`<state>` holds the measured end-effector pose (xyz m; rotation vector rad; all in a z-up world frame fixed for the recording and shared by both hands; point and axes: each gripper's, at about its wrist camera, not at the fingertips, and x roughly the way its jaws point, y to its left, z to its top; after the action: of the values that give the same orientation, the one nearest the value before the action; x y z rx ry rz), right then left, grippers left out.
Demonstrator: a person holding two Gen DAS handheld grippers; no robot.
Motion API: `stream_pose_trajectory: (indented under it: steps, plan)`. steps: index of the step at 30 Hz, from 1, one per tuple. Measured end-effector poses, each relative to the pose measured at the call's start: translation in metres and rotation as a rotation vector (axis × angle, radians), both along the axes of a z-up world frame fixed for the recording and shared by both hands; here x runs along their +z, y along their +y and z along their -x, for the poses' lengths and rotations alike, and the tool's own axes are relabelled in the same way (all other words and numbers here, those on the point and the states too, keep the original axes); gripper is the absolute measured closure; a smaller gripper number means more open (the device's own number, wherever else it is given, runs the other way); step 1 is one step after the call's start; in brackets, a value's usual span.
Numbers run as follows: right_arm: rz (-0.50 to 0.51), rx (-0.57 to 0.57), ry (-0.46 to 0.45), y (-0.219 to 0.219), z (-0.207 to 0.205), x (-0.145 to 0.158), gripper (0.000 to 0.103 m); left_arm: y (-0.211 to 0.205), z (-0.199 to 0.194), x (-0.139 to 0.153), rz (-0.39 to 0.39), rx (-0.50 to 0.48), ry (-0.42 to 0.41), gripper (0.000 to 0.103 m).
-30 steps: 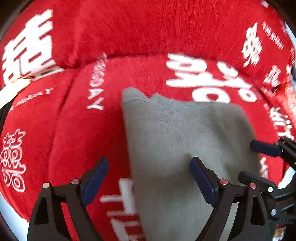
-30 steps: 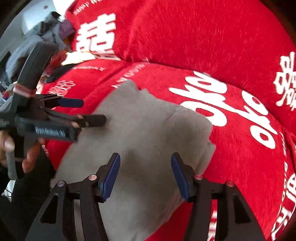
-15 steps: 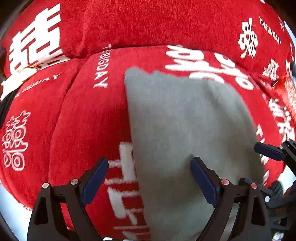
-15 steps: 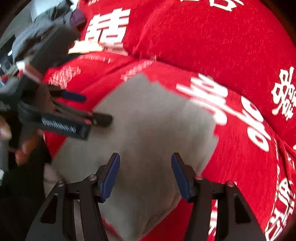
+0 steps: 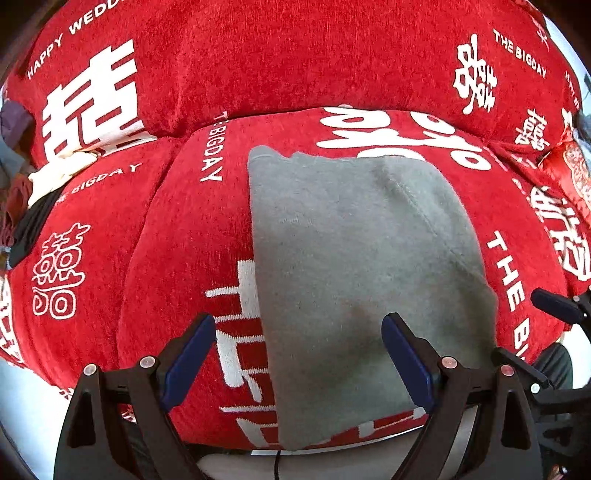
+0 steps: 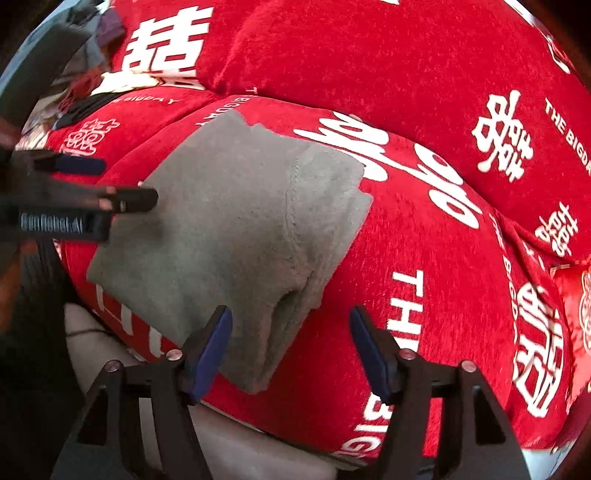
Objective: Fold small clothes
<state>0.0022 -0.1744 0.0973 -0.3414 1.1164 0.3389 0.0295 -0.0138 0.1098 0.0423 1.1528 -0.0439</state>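
Item 1, left gripper [image 5: 298, 354]: black frame w/ blue pads, jaws spread wide, nothing clamped; held above the seat, no contact visible. The left edge of the grey garment [image 5: 354, 266] runs up between its fingers, so the right pad hangs over grey cloth and the left pad over bare red cover. Item 2, right gripper [image 6: 290, 349]: same build, jaws opening, medium-wide; nothing pinched (the garment's near right corner sits between the pads, closer to the left one, not pressed by either). In the left wrist view this gripper shows only as a blue pad tip and black frame at the right edge [image 5: 554, 306]; in the right wrist view the left one enters from the left edge [image 6: 85, 192], its tip over the garment's left border, blurred. Item 3, grey garment: folded into a rough rectangle, lying flat on the seat cushion [image 5: 177, 236], extra layers bunched along its right side, a seam running front to back. Item 4, red sofa cover w/ white lettering; back cushion [image 5: 295, 55] beyond. Item 5, misc. clothes heap [image 6: 92, 33] far left, indistinct.
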Motion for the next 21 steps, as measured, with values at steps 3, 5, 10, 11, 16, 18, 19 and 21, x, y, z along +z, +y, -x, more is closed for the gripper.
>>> stream_pose_trajectory:
  steps: [3,5,10,11,16,18,19,21]
  plan:
    - [0.013,-0.028,0.027,0.008,-0.001,-0.001,0.033,0.000,0.002,-0.002,-0.007,0.023,0.016,0.011]
    - [0.042,-0.049,0.039,0.010,0.001,-0.005,0.033,0.001,0.002,-0.005,0.003,0.027,0.030,0.010]
    - [0.069,-0.078,0.071,0.011,0.002,-0.015,0.033,-0.002,0.004,-0.012,0.025,0.022,0.069,0.011]
    - [0.070,-0.080,0.072,0.010,0.002,-0.015,0.033,-0.003,0.005,-0.012,0.036,0.021,0.072,0.011]
    - [0.074,-0.091,0.070,0.009,0.002,-0.014,0.033,-0.002,0.012,-0.011,0.112,0.025,0.090,0.011]
    - [0.076,-0.088,0.072,0.010,0.002,-0.014,0.033,-0.003,0.014,-0.010,0.066,0.040,0.084,0.011]
    - [0.078,-0.088,0.073,0.011,0.003,-0.014,0.033,-0.003,0.014,-0.010,0.039,0.047,0.085,0.011]
    - [0.080,-0.085,0.076,0.012,0.003,-0.014,0.033,-0.003,0.013,-0.012,0.014,0.049,0.097,0.011]
